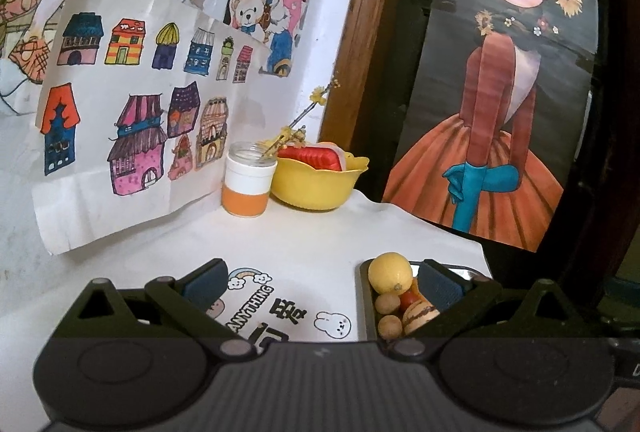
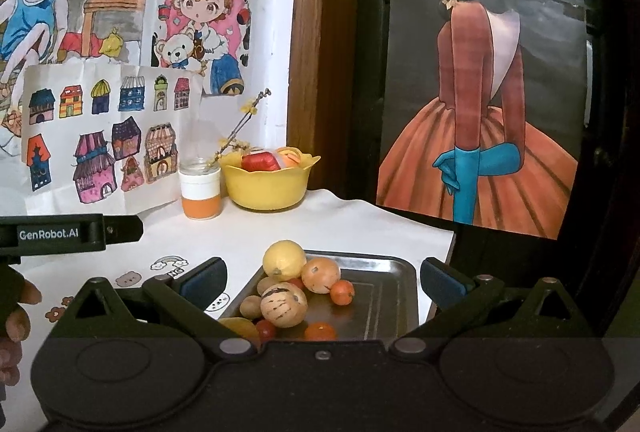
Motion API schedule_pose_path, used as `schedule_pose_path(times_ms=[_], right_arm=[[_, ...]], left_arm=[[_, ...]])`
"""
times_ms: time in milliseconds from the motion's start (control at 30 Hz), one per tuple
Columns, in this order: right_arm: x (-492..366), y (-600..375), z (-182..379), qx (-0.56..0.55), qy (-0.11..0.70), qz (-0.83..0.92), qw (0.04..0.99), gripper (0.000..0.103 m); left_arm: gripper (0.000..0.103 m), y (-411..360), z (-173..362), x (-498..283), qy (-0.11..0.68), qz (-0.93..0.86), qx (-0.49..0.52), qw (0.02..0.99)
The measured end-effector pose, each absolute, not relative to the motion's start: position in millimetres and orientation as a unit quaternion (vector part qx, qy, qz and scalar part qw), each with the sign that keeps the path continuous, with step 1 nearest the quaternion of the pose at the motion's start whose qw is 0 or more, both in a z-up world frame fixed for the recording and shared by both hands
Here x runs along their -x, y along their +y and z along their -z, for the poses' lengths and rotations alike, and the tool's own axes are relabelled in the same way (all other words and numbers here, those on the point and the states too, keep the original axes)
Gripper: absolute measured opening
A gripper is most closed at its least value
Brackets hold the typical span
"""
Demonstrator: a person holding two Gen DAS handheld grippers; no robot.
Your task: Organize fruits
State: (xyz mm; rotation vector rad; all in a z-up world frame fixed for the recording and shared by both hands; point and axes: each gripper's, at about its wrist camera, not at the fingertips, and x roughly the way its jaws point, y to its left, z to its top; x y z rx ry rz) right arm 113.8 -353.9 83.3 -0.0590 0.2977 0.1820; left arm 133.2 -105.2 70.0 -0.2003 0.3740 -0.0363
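Both our tools, left (image 1: 320, 282) and right (image 2: 323, 278), gape wide, empty, near the tray (image 2: 384, 272) of fruit; a bowl (image 2: 266, 184) sits beyond the tray.

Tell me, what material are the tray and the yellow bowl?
The tray looks like metal, dull steel grey with soft reflections and a pressed rim. The yellow bowl seems plastic: even colour, smooth matte surface, scalloped moulded edge.

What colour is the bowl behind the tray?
Yellow, with a scalloped rim; the bowl shows best in the right wrist view.
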Motion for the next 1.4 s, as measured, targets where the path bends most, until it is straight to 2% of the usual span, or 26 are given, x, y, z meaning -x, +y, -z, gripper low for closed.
schedule_pose_path(times_ms=[333, 800, 1400], right_arm=[[-94.4, -353.6, -88.0, -0.007, 0.141, -0.074, 0.987, 0.102], [-76.0, -334.0, -83.4, 0.006, 0.131, -0.068, 0.989, 0.102], [-40.3, -313.7, -67.7, 0.004, 0.122, -0.043, 0.992, 0.102]], left_arm=[[0.103, -95.5, -72.2, -118.5, 0.18, 0.014, 0.096, 0.979], [0.103, -79.0, -62.2, -104.3, 0.194, 0.003, 0.096, 0.976], [0.103, -69.6, -59.0, -68.9, 0.156, 0.011, 0.064, 0.986]])
